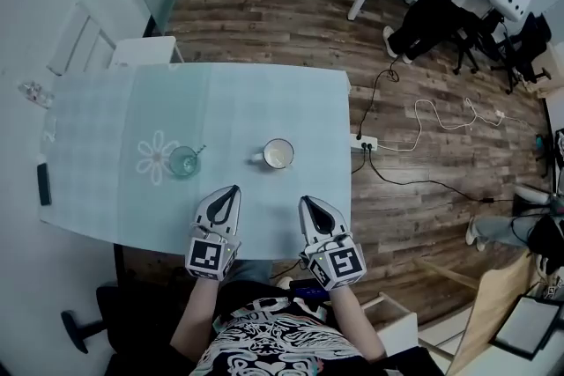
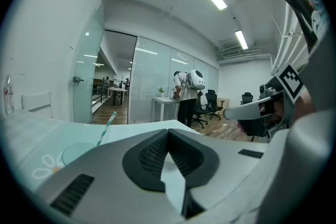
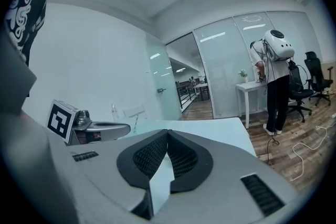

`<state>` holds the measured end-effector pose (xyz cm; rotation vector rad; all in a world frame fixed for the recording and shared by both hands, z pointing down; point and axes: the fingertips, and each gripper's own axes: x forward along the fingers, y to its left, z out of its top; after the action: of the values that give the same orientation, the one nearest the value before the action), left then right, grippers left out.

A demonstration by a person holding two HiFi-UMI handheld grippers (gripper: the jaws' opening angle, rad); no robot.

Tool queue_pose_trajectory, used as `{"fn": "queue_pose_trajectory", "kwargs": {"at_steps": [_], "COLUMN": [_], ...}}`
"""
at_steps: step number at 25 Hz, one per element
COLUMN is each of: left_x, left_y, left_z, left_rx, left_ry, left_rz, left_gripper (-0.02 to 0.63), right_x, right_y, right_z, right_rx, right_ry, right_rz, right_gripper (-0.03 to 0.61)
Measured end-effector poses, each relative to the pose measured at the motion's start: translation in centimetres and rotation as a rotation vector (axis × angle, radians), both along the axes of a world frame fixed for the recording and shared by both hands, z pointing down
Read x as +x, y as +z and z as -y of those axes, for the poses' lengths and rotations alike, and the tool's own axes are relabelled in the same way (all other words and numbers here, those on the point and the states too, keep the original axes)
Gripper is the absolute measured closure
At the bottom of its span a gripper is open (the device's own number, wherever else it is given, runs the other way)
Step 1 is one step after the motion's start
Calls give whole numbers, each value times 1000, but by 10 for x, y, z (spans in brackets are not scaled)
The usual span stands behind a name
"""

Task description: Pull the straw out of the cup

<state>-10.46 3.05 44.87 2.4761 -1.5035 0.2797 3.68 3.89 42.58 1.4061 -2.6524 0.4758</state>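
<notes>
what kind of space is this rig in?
Probably an open office or lab: glass partition walls, swivel office chairs, and a power strip with trailing cables on the wood floor.

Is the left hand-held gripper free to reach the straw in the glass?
Probably yes. The left hand-held gripper, jaws together, sits at the front edge of the tablecloth; only bare cloth lies between it and the straw in the glass. The white mug stands off to the right.

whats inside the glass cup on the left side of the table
A straw leans in the glass cup, its top poking over the rim toward the white mug. Whether any drink is in the cup is too small to tell, and the straw's lower end cannot be made out.
</notes>
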Motion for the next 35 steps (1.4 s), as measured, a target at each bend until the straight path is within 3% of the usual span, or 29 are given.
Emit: {"fn": "queue_pose_trajectory", "kwargs": {"at_steps": [14, 20, 35], "left_x": [11, 14, 17], "left_y": [1, -4, 14], "left_z": [22, 27, 30], "left_rx": [31, 55, -1], "left_ry": [105, 104, 125], "left_rz": [40, 34, 59], "left_gripper": [598, 598, 598], "right_x": [9, 12, 10], "right_y": [-10, -6, 13], "right_z": [3, 3, 18], "right_rx": [32, 17, -25], "right_ry": [87, 112, 81], "right_rz": [-16, -8, -19], "right_gripper": [558, 558, 558]}}
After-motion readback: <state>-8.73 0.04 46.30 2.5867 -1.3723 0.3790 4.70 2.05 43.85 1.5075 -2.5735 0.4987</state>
